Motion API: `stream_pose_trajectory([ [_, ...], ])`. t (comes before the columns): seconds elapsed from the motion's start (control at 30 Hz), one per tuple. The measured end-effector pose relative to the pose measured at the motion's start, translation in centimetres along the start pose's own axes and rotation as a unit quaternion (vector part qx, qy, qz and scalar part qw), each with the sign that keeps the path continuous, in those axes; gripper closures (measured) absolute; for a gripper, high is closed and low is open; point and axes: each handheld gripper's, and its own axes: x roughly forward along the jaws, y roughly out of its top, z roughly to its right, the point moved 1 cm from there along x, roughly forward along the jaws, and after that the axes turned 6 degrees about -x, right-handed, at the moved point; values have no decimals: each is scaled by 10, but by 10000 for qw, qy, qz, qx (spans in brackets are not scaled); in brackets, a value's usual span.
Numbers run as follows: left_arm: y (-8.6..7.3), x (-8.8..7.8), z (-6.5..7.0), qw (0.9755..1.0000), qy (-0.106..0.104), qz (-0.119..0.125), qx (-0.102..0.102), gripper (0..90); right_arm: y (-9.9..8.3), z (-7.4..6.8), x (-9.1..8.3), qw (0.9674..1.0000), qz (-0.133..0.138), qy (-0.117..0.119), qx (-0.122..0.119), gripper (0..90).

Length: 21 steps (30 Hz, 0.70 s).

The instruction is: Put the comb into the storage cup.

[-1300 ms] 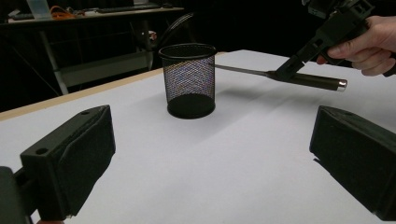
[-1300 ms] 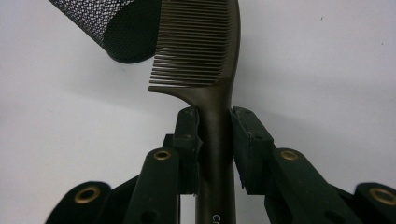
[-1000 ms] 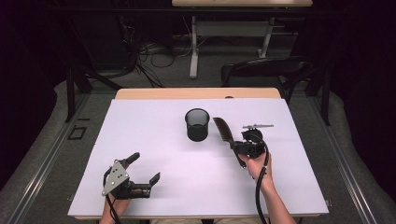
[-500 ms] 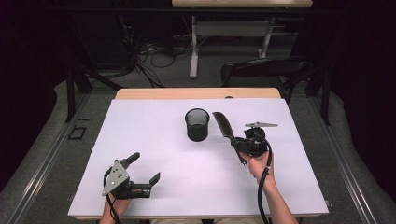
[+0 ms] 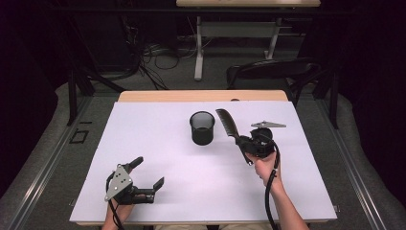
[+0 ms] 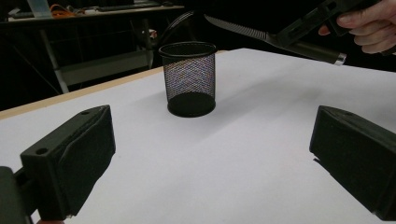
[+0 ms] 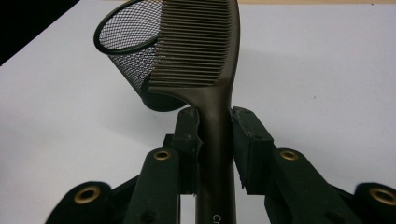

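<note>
A black mesh cup (image 5: 202, 127) stands upright on the white table (image 5: 158, 143), a little past its middle. My right gripper (image 5: 245, 142) is shut on the handle of a dark comb (image 5: 227, 123), held above the table just right of the cup, teeth end pointing up and away. In the right gripper view the comb (image 7: 201, 46) rises between the jaws of my right gripper (image 7: 215, 140), overlapping the cup's rim (image 7: 121, 28). My left gripper (image 5: 149, 171) rests near the front left edge, open and holding nothing. In its view the cup (image 6: 189, 77) stands ahead and the comb (image 6: 238, 29) hangs at upper right.
A wooden strip (image 5: 201, 96) borders the table's far edge. Beyond it stand a dark chair (image 5: 273, 72) and a desk frame (image 5: 239, 28) with cables on the floor. Bare white surface lies left of the cup and between the two grippers.
My right gripper has carried the comb slightly farther from the person and higher, beside the cup. The left gripper has stayed put.
</note>
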Motion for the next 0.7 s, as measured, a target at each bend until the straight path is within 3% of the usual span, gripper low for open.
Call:
stream_pose_trajectory([
  [0.7, 0, 2, 0, 10000, -11, -20, -10, 3, 12, -6, -4, 9993, 359, 86, -107, 729],
])
